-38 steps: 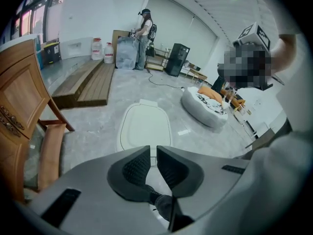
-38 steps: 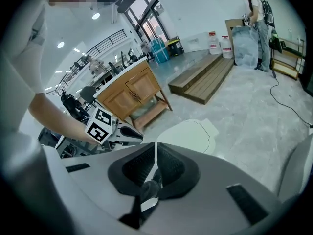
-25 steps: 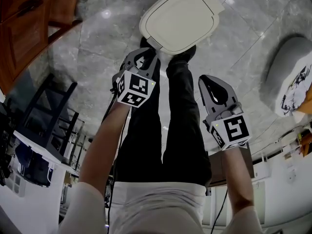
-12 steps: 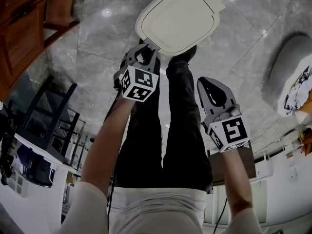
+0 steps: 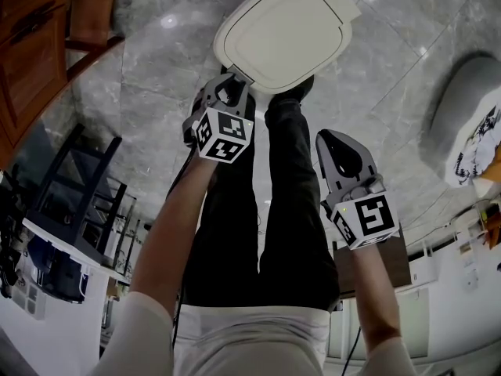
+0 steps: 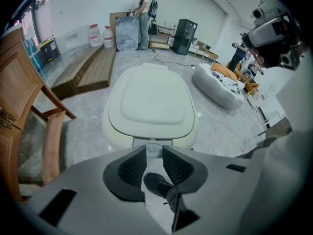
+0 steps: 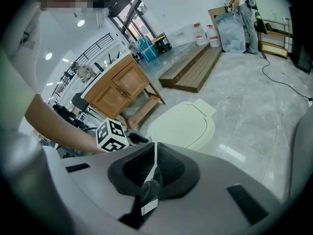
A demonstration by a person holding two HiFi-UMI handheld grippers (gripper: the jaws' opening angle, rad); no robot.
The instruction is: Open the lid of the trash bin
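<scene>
The cream oval plastic trash-bin lid (image 5: 282,34) lies closed at 12 o'clock in the head view, so all the opening is left to do. Your left gripper (image 5: 228,94) hovers at its front edge, jaws slightly apart and empty. Your right gripper (image 5: 329,141) hangs at 4 o'clock, clenched on nothing. Only the left gripper view shows the small pale push button (image 6: 153,151) just beyond the tips.

Polished grey marble floor (image 5: 156,61), white walls (image 6: 73,4), a wooden cabinet (image 7: 117,89), a grey beanbag (image 6: 217,89).
</scene>
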